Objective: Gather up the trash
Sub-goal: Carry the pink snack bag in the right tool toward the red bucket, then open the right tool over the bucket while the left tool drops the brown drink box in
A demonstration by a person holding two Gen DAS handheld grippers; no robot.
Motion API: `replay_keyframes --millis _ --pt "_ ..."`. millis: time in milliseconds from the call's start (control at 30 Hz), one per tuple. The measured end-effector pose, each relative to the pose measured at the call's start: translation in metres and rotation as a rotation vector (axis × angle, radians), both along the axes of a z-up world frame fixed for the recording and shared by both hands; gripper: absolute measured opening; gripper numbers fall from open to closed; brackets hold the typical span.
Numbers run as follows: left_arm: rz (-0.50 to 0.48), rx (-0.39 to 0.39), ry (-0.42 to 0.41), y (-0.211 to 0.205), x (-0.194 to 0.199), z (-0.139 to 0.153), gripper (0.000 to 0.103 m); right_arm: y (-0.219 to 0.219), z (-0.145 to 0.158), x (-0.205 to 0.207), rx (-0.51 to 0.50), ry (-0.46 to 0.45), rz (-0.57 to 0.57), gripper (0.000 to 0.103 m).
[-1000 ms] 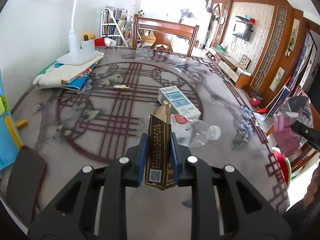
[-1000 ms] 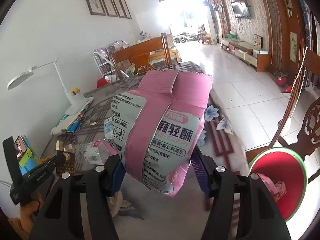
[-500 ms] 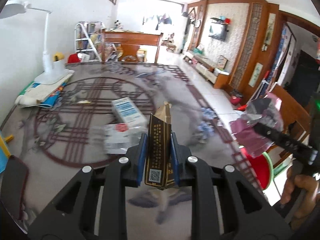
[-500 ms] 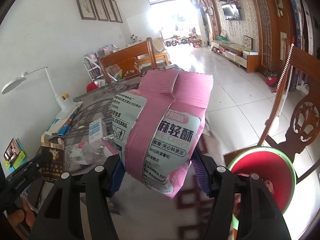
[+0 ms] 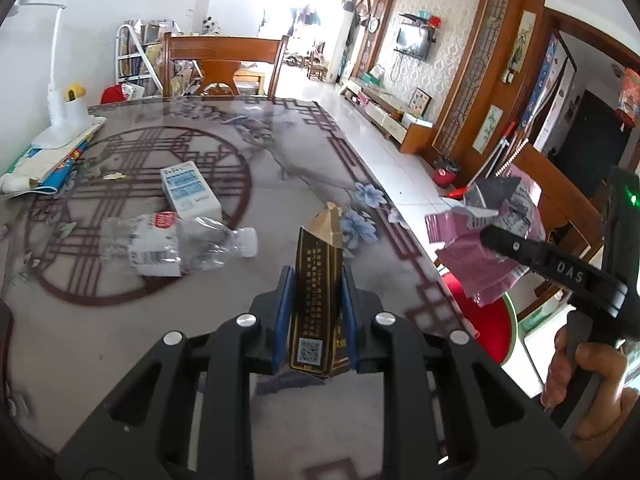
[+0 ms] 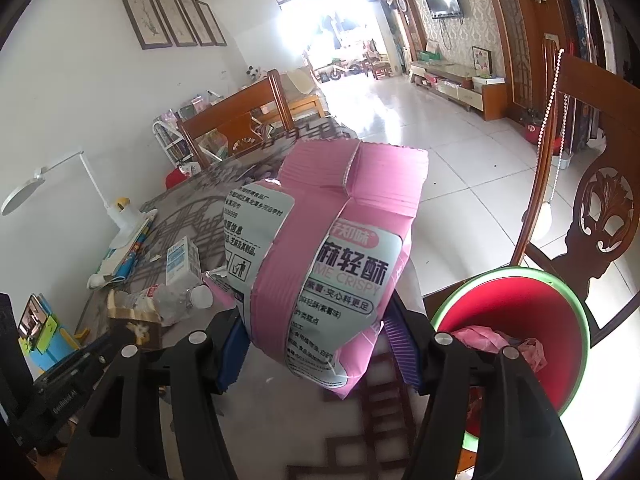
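Observation:
My left gripper (image 5: 316,312) is shut on a dark brown and gold carton (image 5: 318,300), held upright above the table's right part. My right gripper (image 6: 320,344) is shut on a pink snack bag (image 6: 332,256), held at the table's right edge, left of the red bin (image 6: 520,336) with a green rim. The bag (image 5: 492,232) and right gripper also show at the right of the left wrist view, above the bin (image 5: 480,320). A crushed clear bottle (image 5: 172,244) and a white and blue box (image 5: 190,194) lie on the table.
A white desk lamp (image 5: 64,104) stands on books at the table's far left. Wooden chairs stand at the far end (image 5: 224,64) and beside the bin (image 6: 592,208). Pink trash (image 6: 496,340) lies in the bin. A small paper scrap (image 5: 114,176) lies near the books.
Both grippers have swung right toward the table's edge and the red bin. The bin now looms larger in the right wrist view. Each gripper keeps its hold.

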State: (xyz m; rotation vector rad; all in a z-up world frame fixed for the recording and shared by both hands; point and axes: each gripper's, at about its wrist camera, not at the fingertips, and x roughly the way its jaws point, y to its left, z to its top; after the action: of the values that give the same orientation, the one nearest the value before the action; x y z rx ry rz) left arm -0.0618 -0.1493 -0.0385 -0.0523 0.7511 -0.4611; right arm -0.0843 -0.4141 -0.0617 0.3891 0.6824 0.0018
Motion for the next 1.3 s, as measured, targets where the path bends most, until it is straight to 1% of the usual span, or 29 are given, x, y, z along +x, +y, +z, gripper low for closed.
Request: replay_keyframes --millis 400,767,1000,1167,1300 --pt "-0.036 0.02 0.017 -0.016 -0.005 -0.008 0.021 -0.013 -0.002 -0.003 0.035 0.012 -0.021 0.06" --pt "-0.048 0.018 0.026 -0.021 -0.006 -0.01 0.021 -0.014 -0.003 -0.002 0.045 0.028 -0.026 0.061" --pt "-0.063 0.008 0.048 -0.029 -0.005 -0.015 0.021 -0.016 -0.003 -0.003 0.053 0.033 -0.035 0.061" --pt "-0.092 0.007 0.064 -0.04 -0.007 -0.018 0.021 -0.024 -0.004 -0.007 0.054 0.035 -0.065 0.063" --pt "-0.114 0.0 0.074 -0.05 -0.007 -0.02 0.021 -0.036 -0.006 -0.011 0.058 0.04 -0.103 0.063"
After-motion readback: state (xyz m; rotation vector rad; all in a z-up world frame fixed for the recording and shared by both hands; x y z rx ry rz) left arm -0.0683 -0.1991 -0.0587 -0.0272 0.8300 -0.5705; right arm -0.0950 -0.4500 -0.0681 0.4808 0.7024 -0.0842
